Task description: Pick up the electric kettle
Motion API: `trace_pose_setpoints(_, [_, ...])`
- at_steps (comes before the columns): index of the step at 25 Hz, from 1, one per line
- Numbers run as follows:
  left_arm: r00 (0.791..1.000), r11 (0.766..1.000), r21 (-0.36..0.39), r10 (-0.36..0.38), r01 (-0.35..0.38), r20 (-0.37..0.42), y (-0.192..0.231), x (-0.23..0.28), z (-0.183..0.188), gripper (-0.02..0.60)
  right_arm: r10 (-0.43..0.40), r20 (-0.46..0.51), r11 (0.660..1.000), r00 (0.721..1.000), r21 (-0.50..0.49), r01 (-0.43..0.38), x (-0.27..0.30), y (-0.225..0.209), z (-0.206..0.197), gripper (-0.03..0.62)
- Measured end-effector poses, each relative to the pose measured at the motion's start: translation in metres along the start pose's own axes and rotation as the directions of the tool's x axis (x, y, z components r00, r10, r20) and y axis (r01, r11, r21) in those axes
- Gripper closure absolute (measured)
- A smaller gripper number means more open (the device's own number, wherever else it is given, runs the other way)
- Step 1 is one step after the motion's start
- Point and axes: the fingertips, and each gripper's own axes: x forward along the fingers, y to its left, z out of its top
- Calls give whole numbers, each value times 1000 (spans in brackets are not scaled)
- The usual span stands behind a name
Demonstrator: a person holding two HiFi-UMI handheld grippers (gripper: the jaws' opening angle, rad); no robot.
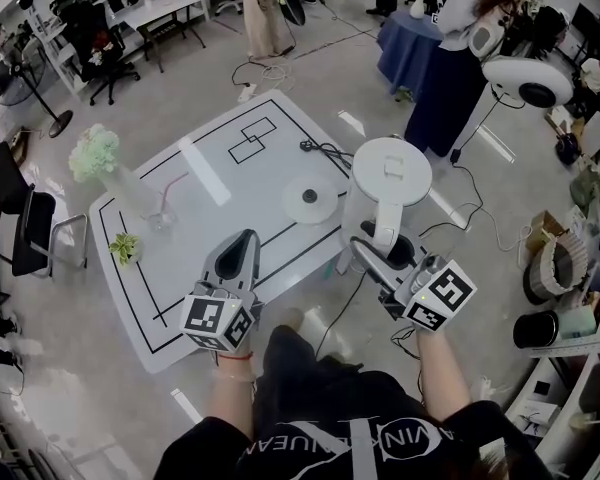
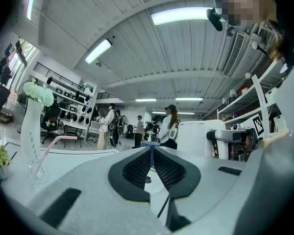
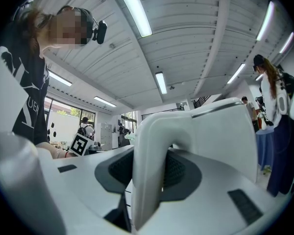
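Looking down from the head view, we see the electric kettle (image 1: pixel 390 173) at the three o'clock edge of the white desk (image 1: pixel 230 183), just to the three o'clock side of its round base (image 1: pixel 310 198) and apart from it; we cannot tell whether the kettle's bottom touches the desk. Our right gripper (image 1: pixel 380 253) reaches in level from five o'clock, and in the right gripper view its dark pads sit closed against both sides of the kettle's white handle (image 3: pixel 149 151), which fills the gap between the jaws from top to bottom. The kettle's body rises just beyond the handle, upright. Our left gripper (image 1: pixel 242 240) hovers over the desk's six o'clock edge, well apart from the kettle; in the left gripper view its two pads meet at the tips with nothing between them. At the desk's nine o'clock side stands a vase of pale flowers (image 1: pixel 95 153), with a glass holding a pink straw (image 1: pixel 162 216) beside it and a small green plant (image 1: pixel 125 248) near the seven o'clock corner. A black cord runs from the base toward twelve o'clock.
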Motion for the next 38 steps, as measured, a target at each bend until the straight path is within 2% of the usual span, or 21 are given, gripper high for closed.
trace_pose_setpoints(38, [1000,1000,-1,20,-20,14,-17,-24,-2,558,-24,11,1000,1000,9,24,-31,11,-3,474])
